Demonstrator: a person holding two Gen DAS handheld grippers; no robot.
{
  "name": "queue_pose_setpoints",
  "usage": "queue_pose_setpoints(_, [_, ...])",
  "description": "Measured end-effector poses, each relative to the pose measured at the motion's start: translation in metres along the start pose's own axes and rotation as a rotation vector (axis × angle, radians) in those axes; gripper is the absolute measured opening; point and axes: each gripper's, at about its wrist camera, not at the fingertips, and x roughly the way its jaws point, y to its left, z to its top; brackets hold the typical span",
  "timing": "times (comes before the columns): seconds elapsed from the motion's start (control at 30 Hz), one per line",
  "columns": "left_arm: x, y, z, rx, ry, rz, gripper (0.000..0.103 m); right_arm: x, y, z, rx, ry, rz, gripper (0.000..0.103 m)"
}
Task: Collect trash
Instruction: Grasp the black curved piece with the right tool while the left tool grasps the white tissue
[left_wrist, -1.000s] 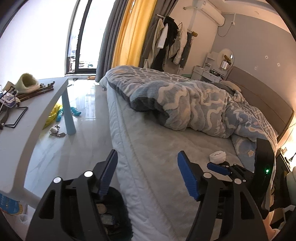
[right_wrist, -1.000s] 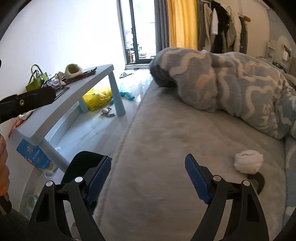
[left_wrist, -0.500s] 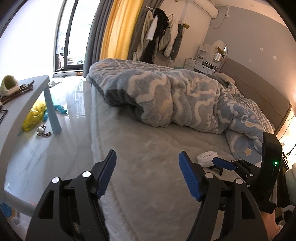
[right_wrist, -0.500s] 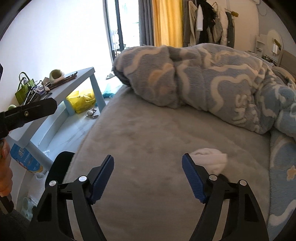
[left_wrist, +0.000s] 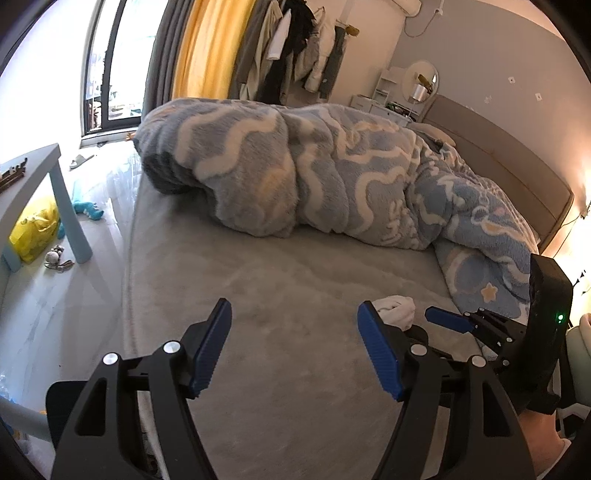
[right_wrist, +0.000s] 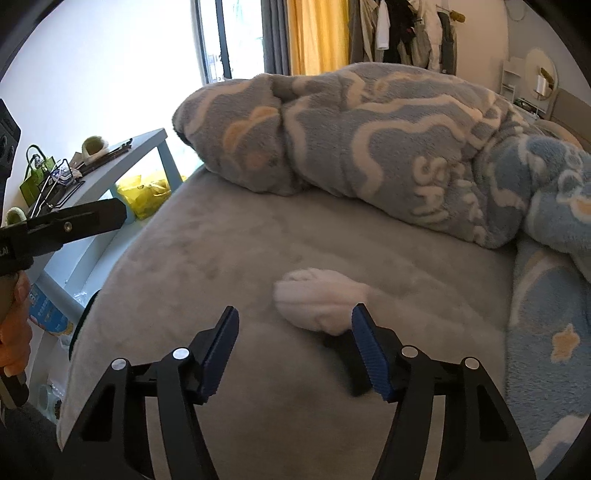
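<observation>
A crumpled white wad (right_wrist: 317, 299) lies on the grey bed sheet (right_wrist: 221, 266). My right gripper (right_wrist: 294, 312) hovers just before it, jaws closing. The wad sits at the fingertips, against the right finger (right_wrist: 369, 350), and the pads do not press it. A small dark object (right_wrist: 347, 365) lies on the sheet under that finger. In the left wrist view the same wad (left_wrist: 393, 312) shows beyond the right fingertip. My left gripper (left_wrist: 294, 307) stands open over bare sheet with nothing between its fingers. The right gripper (left_wrist: 448, 321) reaches in from the right there.
A rumpled blue and grey quilt (right_wrist: 369, 140) covers the far half of the bed. Left of the bed stands a light blue table (right_wrist: 122, 162) with clutter, a yellow bag (left_wrist: 33, 229) under it. A black bin (left_wrist: 62, 406) sits at the bed's near corner.
Both grippers moved from the bed's edge in over the sheet toward the white wad, which now lies at the right fingertips. The right jaws have narrowed.
</observation>
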Motion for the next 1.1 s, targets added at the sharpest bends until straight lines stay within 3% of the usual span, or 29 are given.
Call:
queue_pose_setpoints(0.53, [0.052, -0.029, -0.003, -0.02, 0.081, -0.076, 0.073, 0.018, -0.035, -0.02, -0.038, 0.083, 0.027, 0.042])
queue_pose_setpoints(0.7, [0.069, -0.04, -0.006, -0.016, 0.109, -0.099, 0.074, 0.02, -0.043, -0.022, -0.034, 0.092, 0.051, 0.027])
queue_pose_setpoints(1.1, [0.099, -0.071, -0.016, -0.002, 0.156, -0.161, 0.076, 0.004, -0.061, -0.026, -0.03, 0.077, 0.082, 0.021])
